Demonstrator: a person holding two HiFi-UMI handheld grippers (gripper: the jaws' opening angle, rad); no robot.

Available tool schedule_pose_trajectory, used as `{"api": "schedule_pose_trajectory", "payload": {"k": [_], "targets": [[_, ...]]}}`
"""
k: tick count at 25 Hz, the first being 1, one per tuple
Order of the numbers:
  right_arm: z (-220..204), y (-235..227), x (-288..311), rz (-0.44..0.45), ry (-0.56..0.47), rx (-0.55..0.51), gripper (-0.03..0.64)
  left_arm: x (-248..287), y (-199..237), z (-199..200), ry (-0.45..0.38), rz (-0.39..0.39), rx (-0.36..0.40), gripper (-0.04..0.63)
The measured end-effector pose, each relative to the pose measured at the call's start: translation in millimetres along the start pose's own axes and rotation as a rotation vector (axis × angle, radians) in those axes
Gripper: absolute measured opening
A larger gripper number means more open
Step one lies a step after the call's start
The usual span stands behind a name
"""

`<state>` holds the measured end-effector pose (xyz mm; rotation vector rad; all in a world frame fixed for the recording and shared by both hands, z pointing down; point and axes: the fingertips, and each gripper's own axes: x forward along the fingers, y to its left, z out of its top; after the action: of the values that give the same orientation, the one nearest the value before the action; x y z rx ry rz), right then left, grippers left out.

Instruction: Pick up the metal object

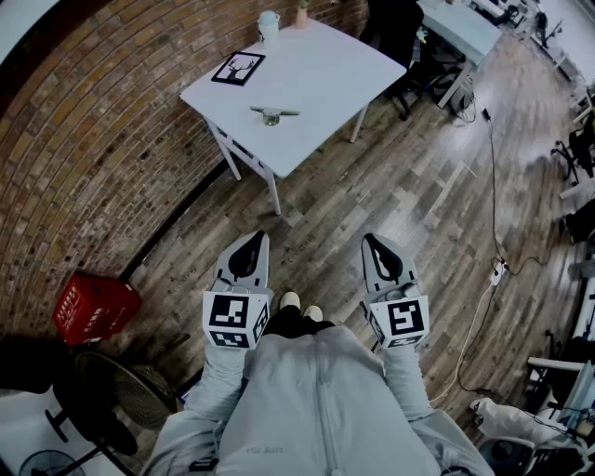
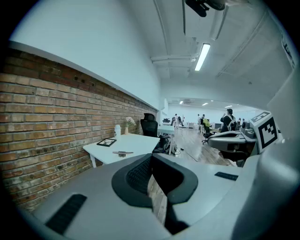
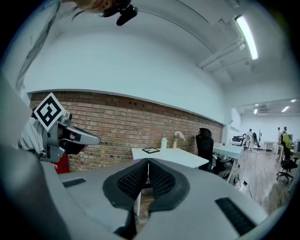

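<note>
White surface beside brick wall carries the metal object at 12 o'clock, well apart from left gripper and right gripper. Both sets of fingers are pressed together, empty. Object judged rigid, smooth and slippery; grasp across its slim bar.

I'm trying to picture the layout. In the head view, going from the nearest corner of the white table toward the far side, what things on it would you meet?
metal object → framed picture → white container
</note>
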<state>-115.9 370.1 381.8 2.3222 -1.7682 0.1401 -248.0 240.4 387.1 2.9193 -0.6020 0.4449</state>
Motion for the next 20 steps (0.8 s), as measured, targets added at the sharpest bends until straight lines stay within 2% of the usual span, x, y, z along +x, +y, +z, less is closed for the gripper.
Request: {"api": "schedule_pose_trajectory", "payload": {"k": [3,12,20], "targets": [[2.4,-1.1,-5.7,-0.002,-0.031,0.02,0.025,-2.3,-3.6,1.5,-0.007,0.009,0.011,0.026],[-12.4,-12.7,-16.7,0.011,-0.022,0.057,0.025,1.2,-23.9,2.6,-0.011,0.019,0.031,0.026],[-23.8,-28.5,24.1,0.024,0.008,0.087,0.025,44.2,-10.8,7.3,-0.006,-0.001,0.027,0.026]]}}
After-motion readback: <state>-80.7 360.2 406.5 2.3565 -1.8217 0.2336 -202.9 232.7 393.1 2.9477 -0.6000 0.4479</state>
